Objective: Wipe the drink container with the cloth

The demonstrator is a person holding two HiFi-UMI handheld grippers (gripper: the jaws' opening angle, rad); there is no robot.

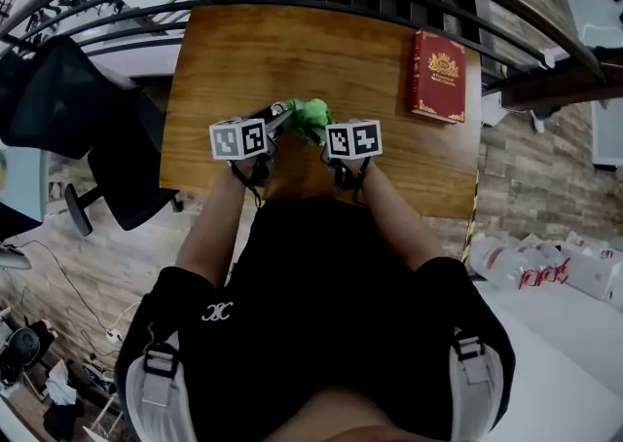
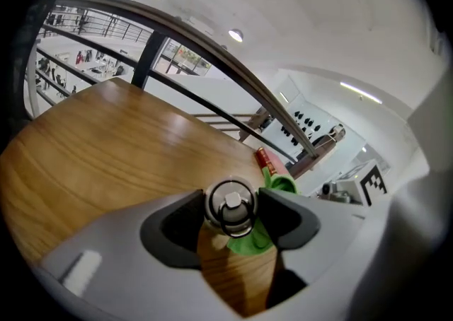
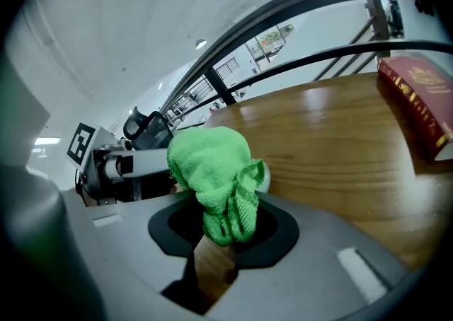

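While left gripper [image 2: 231,219] clamps the round metal container [image 2: 232,201], right gripper [image 3: 225,226] pinches nubby green cloth [image 3: 211,164].

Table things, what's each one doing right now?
drink container: clamped in the left gripper.
cloth: bunched up, gripped by the right gripper.
left gripper: shut on drink container.
right gripper: shut on cloth.
book: closed, flat on the table.

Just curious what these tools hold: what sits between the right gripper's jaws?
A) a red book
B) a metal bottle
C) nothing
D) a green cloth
D: the right gripper view shows the green cloth bunched between the right gripper jaws.
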